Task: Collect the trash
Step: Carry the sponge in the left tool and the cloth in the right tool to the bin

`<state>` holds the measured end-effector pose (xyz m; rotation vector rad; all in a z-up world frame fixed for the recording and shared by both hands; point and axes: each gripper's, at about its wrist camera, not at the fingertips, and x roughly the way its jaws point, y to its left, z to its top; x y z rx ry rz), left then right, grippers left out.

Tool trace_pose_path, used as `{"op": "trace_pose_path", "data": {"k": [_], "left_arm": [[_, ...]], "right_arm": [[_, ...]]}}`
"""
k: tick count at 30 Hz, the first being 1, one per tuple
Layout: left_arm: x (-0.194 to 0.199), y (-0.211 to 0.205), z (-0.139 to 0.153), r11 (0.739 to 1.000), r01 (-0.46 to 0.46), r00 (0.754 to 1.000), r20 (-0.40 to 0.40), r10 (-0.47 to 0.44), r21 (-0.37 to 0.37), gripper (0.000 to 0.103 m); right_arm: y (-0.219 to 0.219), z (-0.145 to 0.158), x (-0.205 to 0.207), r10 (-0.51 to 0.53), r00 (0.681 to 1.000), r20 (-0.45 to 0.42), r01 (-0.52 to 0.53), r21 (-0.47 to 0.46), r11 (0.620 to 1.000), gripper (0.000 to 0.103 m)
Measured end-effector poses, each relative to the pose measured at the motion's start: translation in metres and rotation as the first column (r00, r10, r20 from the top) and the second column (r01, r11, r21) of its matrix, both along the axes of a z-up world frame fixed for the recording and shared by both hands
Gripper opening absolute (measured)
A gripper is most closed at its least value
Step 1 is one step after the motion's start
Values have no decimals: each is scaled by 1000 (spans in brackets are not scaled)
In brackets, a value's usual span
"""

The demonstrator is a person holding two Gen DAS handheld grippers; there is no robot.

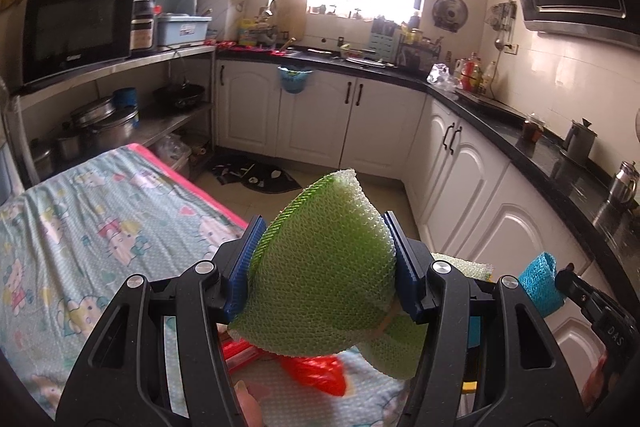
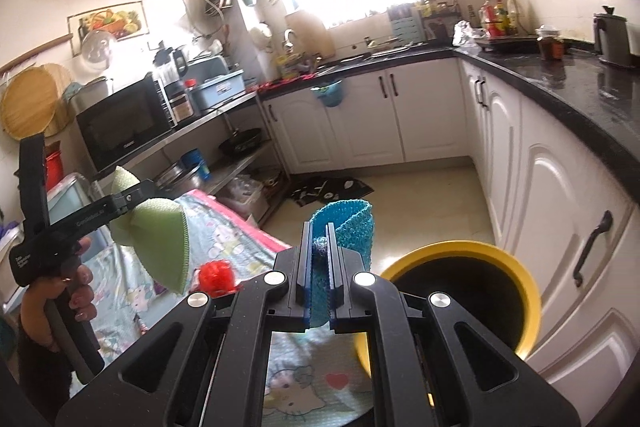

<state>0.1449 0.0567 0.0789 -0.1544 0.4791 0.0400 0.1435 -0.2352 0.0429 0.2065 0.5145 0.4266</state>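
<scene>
Jaws of the left gripper are seen clamped on a green mesh sleeve, which is squeezed between the blue pads and bulges upward toward twelve o'clock in the left wrist view. In the right wrist view the same green piece is shown at nine o'clock, held out over the table by the left gripper, whose handle is gripped by a hand.

Jaws of the right gripper are pressed nearly together on a blue mesh sleeve, pinched flat between the pads with its free end curled up toward twelve o'clock. In the left wrist view that blue piece is visible at four o'clock.

A red crumpled piece is seen lying on the table at about nine o'clock from the right jaws; in the left wrist view it lies below the green mesh at six o'clock. The table is covered with a cartoon-print cloth. A yellow bin with a dark interior is found at four o'clock in the right wrist view, just beside the table edge and below the blue mesh. White cabinets and a black countertop are seen beyond.
</scene>
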Motion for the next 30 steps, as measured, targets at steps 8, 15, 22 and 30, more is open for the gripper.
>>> {"op": "trace_pose_path", "data": {"k": [8, 15, 22, 30], "left_arm": [[15, -38, 2, 997, 42, 999, 15, -43, 57, 51], [30, -68, -2, 993, 85, 996, 4, -86, 85, 51], [45, -95, -13, 986, 117, 993, -11, -117, 116, 52], [60, -129, -32, 977, 153, 988, -33, -150, 151, 52]], "right_arm": [[-27, 1, 3, -84, 996, 6, 85, -11, 996, 5], [-45, -8, 7, -146, 989, -13, 145, -25, 989, 5], [-60, -16, 14, -189, 981, -37, 188, -29, 982, 5], [-73, -31, 19, -241, 969, -59, 237, -58, 970, 6]]}}
